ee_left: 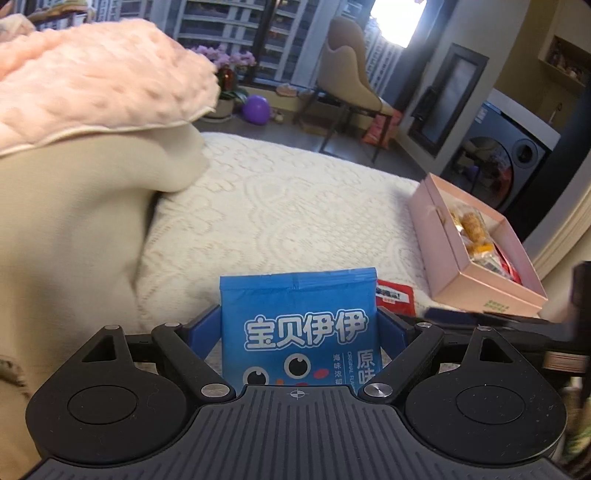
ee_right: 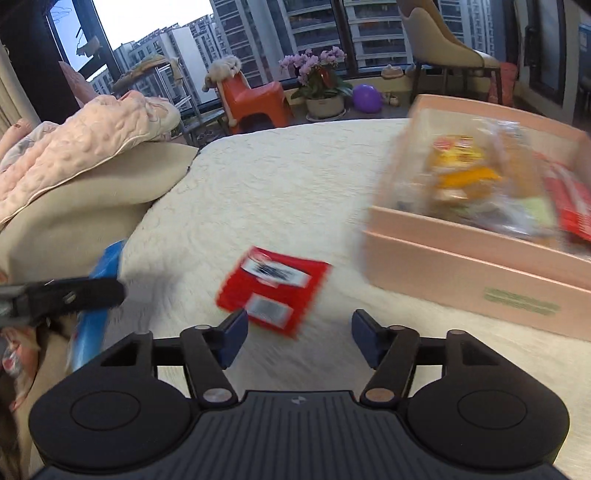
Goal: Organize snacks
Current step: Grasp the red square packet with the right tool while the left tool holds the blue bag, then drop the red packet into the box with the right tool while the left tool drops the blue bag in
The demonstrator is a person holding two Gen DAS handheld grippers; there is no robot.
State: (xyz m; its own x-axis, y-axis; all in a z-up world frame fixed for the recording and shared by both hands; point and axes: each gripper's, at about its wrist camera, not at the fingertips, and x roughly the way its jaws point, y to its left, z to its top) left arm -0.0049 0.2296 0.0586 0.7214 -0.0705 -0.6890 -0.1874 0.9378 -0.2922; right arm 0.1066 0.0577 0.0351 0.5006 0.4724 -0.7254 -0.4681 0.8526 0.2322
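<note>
Left wrist: left gripper [ee_left: 298,325] grasping blue packet [ee_left: 298,317] | right wrist: right gripper [ee_right: 297,334] released, red packet [ee_right: 273,291] unobscured

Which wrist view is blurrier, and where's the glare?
Right wrist view: heavy motion smear on the pink box and red packet; its own tongs stay sharp. Left wrist view: mostly crisp, blue packet print legible, blown-out window glare at the top, right edge smeared. Both show fisheye bending.

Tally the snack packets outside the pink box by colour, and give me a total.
Blue packet: 1, held in the left gripper
Red packet: 1, lying on the bedspread in front of the pink box
Total: 2
</note>
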